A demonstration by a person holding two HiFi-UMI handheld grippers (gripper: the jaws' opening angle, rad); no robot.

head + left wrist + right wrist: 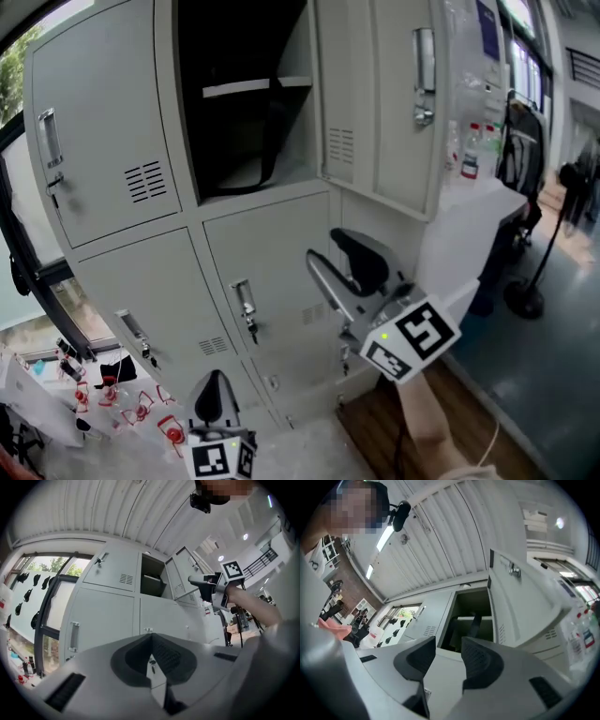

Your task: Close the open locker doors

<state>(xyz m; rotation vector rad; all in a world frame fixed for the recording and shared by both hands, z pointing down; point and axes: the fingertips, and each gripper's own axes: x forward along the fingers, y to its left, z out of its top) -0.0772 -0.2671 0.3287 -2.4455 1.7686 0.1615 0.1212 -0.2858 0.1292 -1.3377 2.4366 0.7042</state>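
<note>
Head view puts the one open locker door in the upper row of the locker bank. It is swung wide to the right of its opening and lies back toward the bank's right edge. The compartment beside it is dark, with a shelf across it and a dark strap hanging below the shelf. Every other door in sight looks closed, including the upper-left door and the lower door with keys in its lock.

This looks like the approach step: nothing touches the open door yet. The next move probably calls for bringing a jaw to the door's far edge, on the side away from the opening. It would then sweep the door left across the compartment until it seats flush, taking care that the strap stays inside.

The right gripper is raised in front of the lower row, just under the open compartment and pointing up toward it. In the right gripper view its jaws stand partly apart and grip nothing, with only the compartment and door showing beyond them. The left gripper hangs low near the bank's bottom edge. In its own view its tips meet, clenched on nothing.
</note>
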